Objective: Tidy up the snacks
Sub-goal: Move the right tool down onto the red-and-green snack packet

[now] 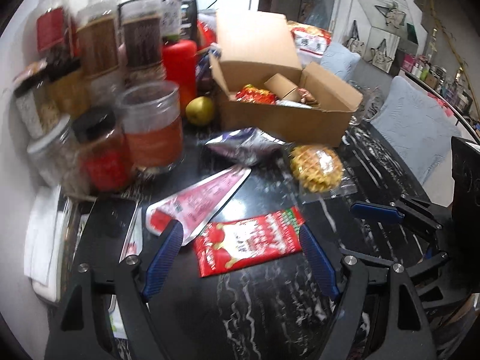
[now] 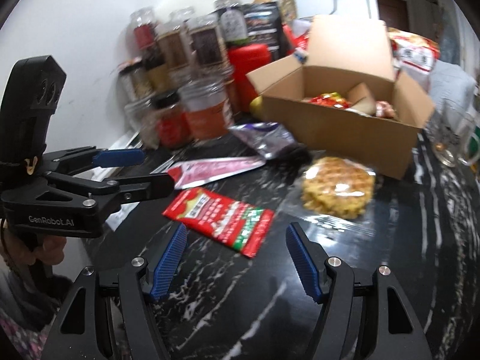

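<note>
A red snack packet [image 1: 249,241] [image 2: 220,220] lies flat on the black marble table. My left gripper [image 1: 241,231] is open, its blue fingers on either side of the packet, not closed on it. My right gripper [image 2: 235,229] is open and empty just short of the same packet. A pink packet [image 1: 199,202] [image 2: 214,169], a silver-purple bag [image 1: 247,145] [image 2: 265,138] and a wrapped waffle [image 1: 318,165] [image 2: 337,190] lie beyond. An open cardboard box [image 1: 288,120] [image 2: 339,126] holds several snacks.
Several jars [image 1: 153,126] [image 2: 207,111] and a red bottle [image 1: 180,60] crowd the back left by the wall. A pear [image 1: 199,111] sits by the box. The right gripper shows at the right of the left wrist view [image 1: 396,214]; the left gripper shows at the left of the right wrist view [image 2: 141,169].
</note>
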A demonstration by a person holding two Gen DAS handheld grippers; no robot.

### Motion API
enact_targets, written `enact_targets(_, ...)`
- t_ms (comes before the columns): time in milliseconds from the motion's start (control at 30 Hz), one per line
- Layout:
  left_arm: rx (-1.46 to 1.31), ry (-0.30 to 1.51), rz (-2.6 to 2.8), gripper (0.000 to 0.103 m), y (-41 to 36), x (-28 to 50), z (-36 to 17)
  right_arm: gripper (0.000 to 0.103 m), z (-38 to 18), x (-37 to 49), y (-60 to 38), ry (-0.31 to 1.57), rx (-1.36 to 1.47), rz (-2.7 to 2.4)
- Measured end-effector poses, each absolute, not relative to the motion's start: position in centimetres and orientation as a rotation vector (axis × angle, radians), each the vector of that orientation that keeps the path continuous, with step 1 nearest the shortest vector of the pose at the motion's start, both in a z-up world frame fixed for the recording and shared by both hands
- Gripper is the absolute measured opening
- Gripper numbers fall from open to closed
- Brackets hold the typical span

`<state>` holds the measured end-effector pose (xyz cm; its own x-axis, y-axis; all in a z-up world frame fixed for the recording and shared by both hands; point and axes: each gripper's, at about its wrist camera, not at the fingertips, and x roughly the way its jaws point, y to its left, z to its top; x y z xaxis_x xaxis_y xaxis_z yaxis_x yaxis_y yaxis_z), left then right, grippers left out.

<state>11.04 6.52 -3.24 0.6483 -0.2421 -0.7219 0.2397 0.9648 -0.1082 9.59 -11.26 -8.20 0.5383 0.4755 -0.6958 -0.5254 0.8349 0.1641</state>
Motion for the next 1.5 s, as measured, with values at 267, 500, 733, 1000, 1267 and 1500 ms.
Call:
enact_targets(267,-0.061,0.854,-0.211,0.08,9.3,11.0,-4.9,0.085,-10.6,12.5,-7.5,0.861,-0.168,0.7)
enact_targets(500,-0.136,0.883,-0.173,0.08,11.3,12.0,-6.0,0.085,-12.3,15.1,-4.7,0.927,-0.315,0.793)
enact_targets(733,-0.157,0.879,-0.165,0.08,11.3,12.6,-6.3,0.085,-13.6,16.3,-3.5,0.993,-0.478,0.791)
enact_targets(1000,-0.148,0.867,-0.186,0.08,10.4,12.7,-5.7,0.053,-13.6,15.0,-4.9,1.019,-0.459,0.767)
enact_targets(1267,-0.122,0.878,-0.23,0.08,8.5,13.1,-5.7,0.052,-13.8,13.0,-10.1,1.054,-0.309,0.613)
enact_targets(1500,-0.118,0.886,-0.248,0.08,7.1,14.0,-5.8,0.06,-14.0,12.2,-13.0,1.117,-0.274,0.425)
